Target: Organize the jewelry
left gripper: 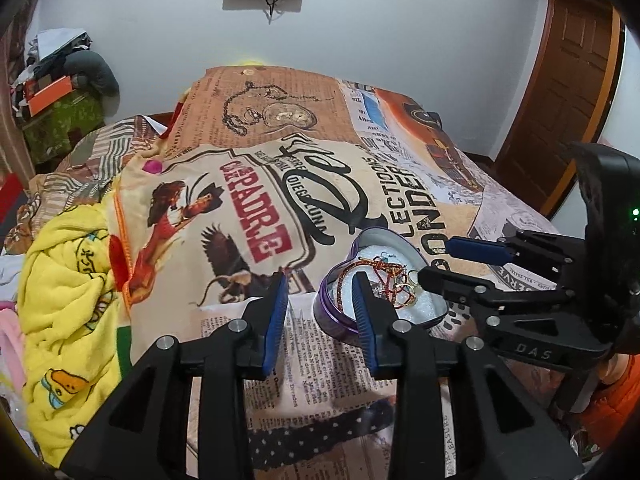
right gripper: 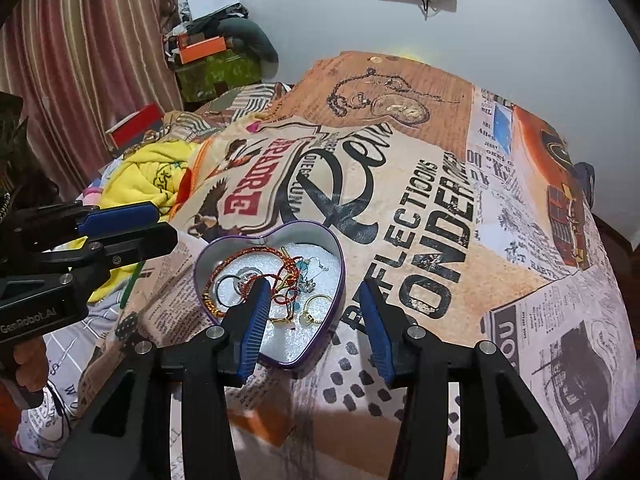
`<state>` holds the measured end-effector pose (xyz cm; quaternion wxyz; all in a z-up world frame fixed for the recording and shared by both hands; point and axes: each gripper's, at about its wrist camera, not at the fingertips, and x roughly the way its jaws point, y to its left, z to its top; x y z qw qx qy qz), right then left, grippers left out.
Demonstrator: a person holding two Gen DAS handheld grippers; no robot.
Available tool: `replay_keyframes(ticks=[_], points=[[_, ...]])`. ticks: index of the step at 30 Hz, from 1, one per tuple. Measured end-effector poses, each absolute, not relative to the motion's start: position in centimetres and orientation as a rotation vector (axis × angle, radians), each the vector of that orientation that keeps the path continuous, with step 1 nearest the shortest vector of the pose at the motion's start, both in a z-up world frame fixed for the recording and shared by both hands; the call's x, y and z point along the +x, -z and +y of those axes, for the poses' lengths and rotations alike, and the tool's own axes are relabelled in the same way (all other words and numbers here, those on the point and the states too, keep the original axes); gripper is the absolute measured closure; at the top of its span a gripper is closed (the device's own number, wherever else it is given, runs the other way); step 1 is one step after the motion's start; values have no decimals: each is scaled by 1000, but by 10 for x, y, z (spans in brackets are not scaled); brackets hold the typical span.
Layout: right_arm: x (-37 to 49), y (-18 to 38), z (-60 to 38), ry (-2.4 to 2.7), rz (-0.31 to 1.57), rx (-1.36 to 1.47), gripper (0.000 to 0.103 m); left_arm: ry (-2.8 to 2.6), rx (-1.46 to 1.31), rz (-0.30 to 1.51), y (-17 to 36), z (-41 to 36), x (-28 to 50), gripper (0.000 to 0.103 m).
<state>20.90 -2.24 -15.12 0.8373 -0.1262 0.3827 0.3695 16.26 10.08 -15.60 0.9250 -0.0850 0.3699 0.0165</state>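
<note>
A heart-shaped tin [right gripper: 276, 354] with a purple outer wall and a bare metal inner wall sits open on the bed, toward its near edge. White foam lines its bottom. On the foam lies tangled jewelry: a twisted red-and-gold cord [right gripper: 276, 254], a thin gold ring [right gripper: 318, 300], a dark hoop [right gripper: 228, 280] and small blue beads [right gripper: 302, 267].

The right gripper [right gripper: 316, 308] hangs over the tin's near side with its ribbed blue pads [right gripper: 254, 320] spread apart, holding nothing. The left gripper [left gripper: 322, 304] stands just beside the tin's left side, its fingers likewise apart and empty.

The bed is covered with a soft printed bedspread [right gripper: 460, 208] of newspaper text and bold lettering. A crumpled yellow fleece blanket [left gripper: 68, 300] lies at the left edge.
</note>
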Motion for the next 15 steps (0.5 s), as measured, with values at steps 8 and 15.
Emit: replay_keyframes(ticks=[8, 15], points=[[184, 98, -48, -759, 699, -205, 61, -43, -143, 651, 109, 89, 134, 70], [138, 26, -87, -723, 520, -95, 60, -73, -93, 454, 43, 66, 79, 55]])
